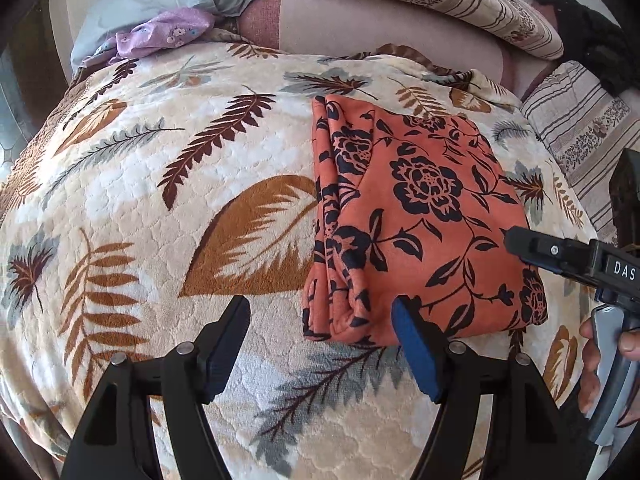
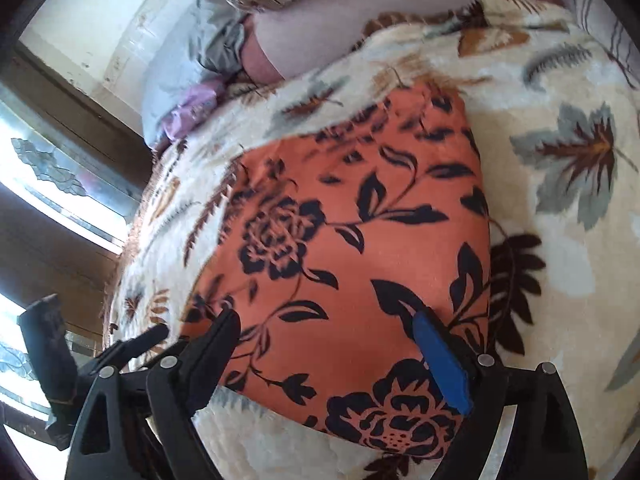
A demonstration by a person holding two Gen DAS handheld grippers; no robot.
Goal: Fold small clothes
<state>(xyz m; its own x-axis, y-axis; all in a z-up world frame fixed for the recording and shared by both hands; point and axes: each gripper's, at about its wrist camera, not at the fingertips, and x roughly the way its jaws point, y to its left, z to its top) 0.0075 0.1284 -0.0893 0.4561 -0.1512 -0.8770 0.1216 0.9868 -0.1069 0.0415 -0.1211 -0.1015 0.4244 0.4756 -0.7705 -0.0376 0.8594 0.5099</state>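
The folded orange floral cloth point(image 1: 424, 216) lies flat on the leaf-print blanket point(image 1: 160, 184), right of centre, its long axis running near to far, with broad bare blanket to its left. The left gripper point(image 1: 320, 320) hangs wide and empty at its near-left corner. The right gripper point(image 2: 324, 328) hangs wide and empty over its near end.

The left wrist camera looks steeply down along its fingers at the leaf-patterned blanket point(image 1: 160, 208), from the near-left of the folded orange floral cloth point(image 1: 424, 216), taking in the cloth whole. The right wrist camera faces down from closer, directly over the same cloth point(image 2: 344, 248), tilted and somewhat blurred. Both share the cloth, blanket, and striped pillows point(image 1: 460, 4) beyond it.
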